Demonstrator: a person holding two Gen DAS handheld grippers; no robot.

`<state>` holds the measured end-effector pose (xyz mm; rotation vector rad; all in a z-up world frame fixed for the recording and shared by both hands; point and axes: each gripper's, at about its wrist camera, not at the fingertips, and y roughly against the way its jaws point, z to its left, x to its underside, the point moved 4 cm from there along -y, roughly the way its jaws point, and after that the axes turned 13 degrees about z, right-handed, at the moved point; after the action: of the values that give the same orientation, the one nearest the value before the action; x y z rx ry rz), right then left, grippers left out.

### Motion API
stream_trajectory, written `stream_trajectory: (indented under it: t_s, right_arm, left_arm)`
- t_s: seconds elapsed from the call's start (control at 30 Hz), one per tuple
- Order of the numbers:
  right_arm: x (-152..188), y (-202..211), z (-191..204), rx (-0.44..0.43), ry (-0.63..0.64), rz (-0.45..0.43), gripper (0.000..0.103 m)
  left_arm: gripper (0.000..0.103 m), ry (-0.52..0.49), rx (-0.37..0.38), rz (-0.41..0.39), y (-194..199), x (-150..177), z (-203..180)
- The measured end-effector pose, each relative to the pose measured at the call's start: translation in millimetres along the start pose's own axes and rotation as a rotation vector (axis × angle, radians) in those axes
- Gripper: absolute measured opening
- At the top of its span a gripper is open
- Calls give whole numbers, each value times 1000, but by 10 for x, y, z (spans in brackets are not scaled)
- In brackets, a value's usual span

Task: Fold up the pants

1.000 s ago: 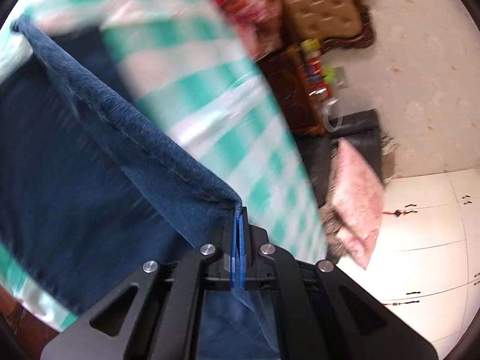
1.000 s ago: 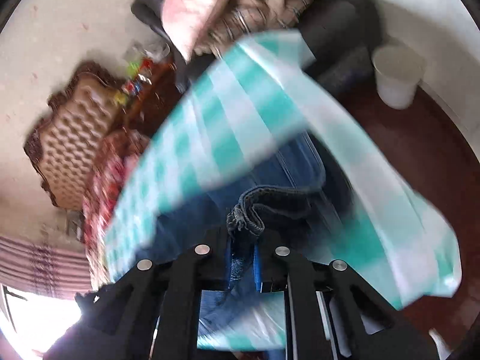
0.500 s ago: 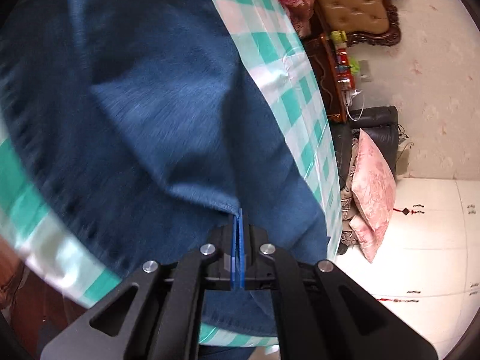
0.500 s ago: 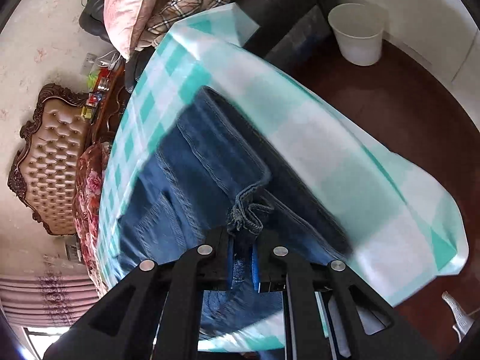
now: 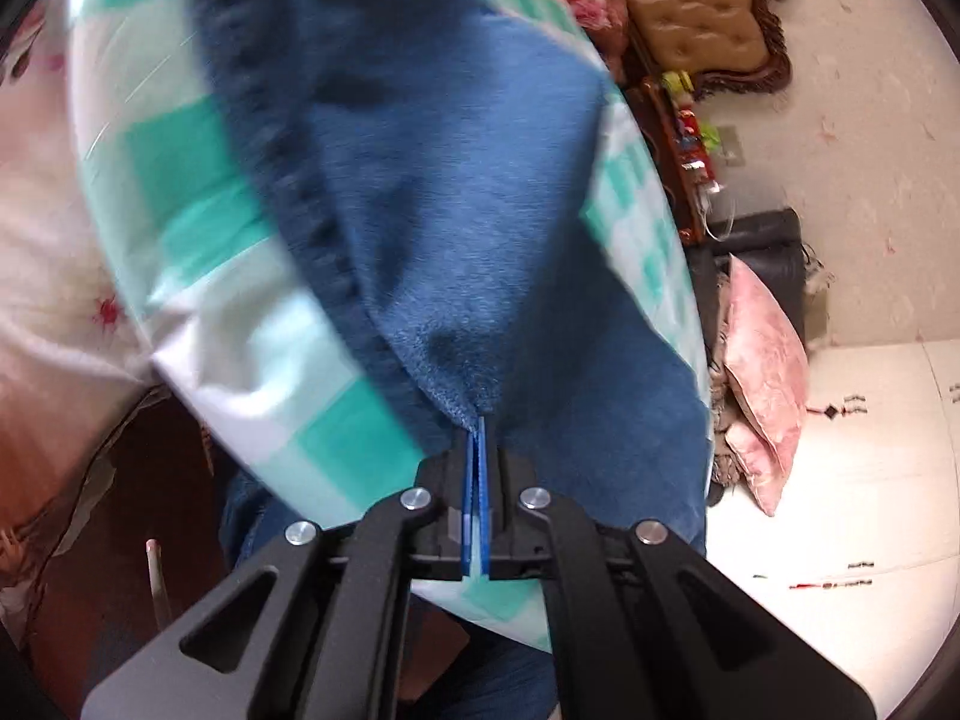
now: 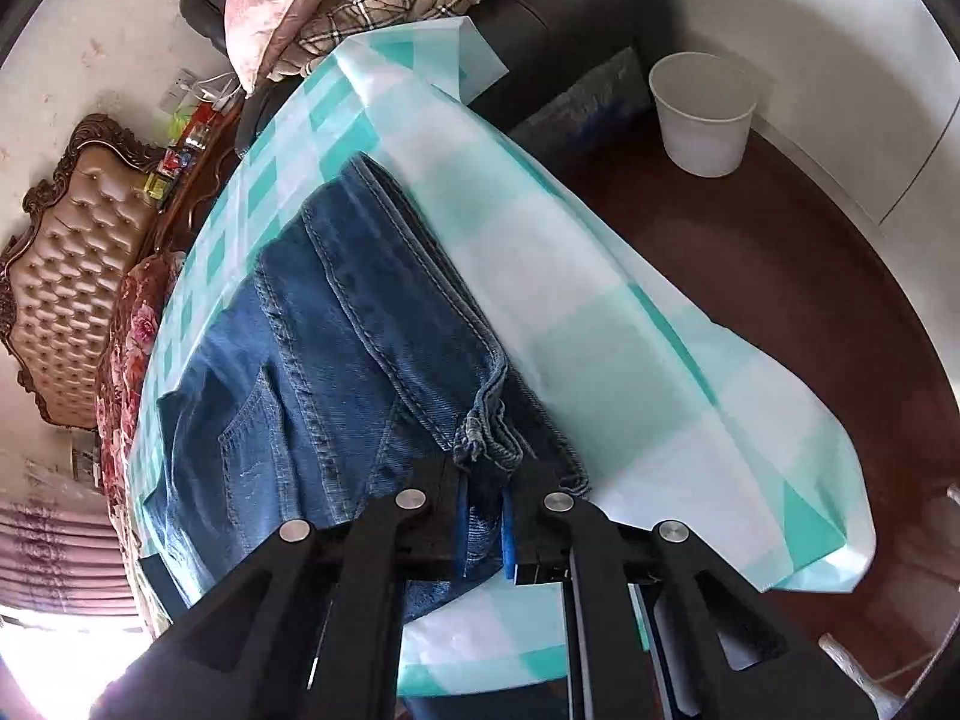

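Since a second ago, jeans (image 6: 336, 348) got lowered onto the tabletop (image 6: 630, 324); fold nearly laid, left tongs (image 5: 478, 438) and right tongs (image 6: 483, 498) both clamped on denim.

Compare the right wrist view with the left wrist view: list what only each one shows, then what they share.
Only the right wrist view: the white bucket on the dark floor, the plaid blanket, the jeans' seams and pocket, and the right gripper shut on the bunched hem.

Only the left wrist view: the white cabinet, and the left gripper shut on a plain denim edge.

Both: the jeans lying on the green checked tablecloth, the tufted headboard and the pink pillow.
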<state>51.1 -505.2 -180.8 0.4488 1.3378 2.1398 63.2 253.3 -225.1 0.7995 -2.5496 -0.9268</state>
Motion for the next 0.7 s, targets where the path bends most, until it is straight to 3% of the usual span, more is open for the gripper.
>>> stream_trajectory:
  t_s: [0.07,0.2,0.27,0.33,0.57,0.6,0.7]
  right_arm:
    - [19,55,43,14,14,-15,8]
    - [116,402,339,21,103,-111,8]
    - [131,349,327,78,120,-120,8]
    - [134,152,209,125,90,-70,8]
    - [215,-28,238,281,146,-130,8]
    - [227,-50,272,313,162,-146,8]
    - [260,-49,293,357,171,-162,9]
  left_arm:
    - [0,4,5,0,-22,-12,19]
    - [0,-82,14,-55,168,37,-273]
    - [0,-76,-10,-51,125,44,-204]
    - [0,-35,-29,-22,-4,35,-62]
    - [1,-53,35,-33,-17,41,50]
    - [2,-58,61,-33,-25,24,64]
    - [26,-59,131,-40,-21,-49,119]
